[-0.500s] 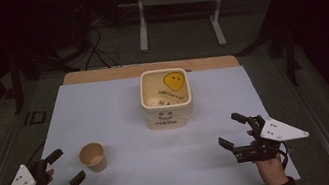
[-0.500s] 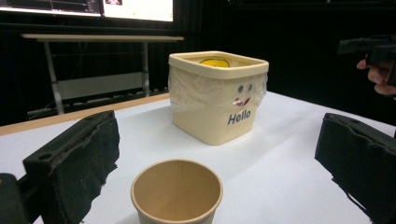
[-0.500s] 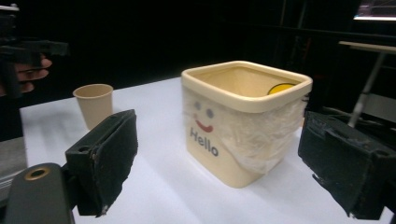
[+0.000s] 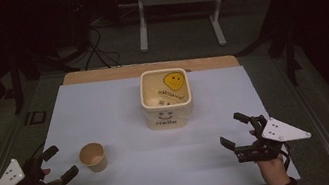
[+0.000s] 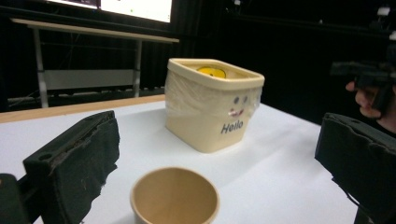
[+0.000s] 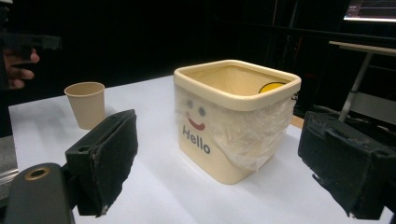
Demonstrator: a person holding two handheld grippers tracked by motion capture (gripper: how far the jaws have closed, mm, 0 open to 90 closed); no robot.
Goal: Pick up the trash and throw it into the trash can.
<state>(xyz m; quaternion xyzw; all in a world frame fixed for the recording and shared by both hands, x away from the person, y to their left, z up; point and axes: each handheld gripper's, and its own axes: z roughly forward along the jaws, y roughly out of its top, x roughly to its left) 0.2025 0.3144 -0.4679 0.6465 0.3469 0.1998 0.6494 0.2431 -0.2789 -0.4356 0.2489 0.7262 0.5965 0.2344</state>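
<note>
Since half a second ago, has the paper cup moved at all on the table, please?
No. The paper cup stands upright in the same place, left of and nearer than the cream bin, just right of the open left gripper.

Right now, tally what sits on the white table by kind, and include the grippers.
Paper cup: 1
Cream square bin printed "Hello": 1
Hand-held gripper: 2, the left and the right, both open and holding nothing
Total: 4
</note>
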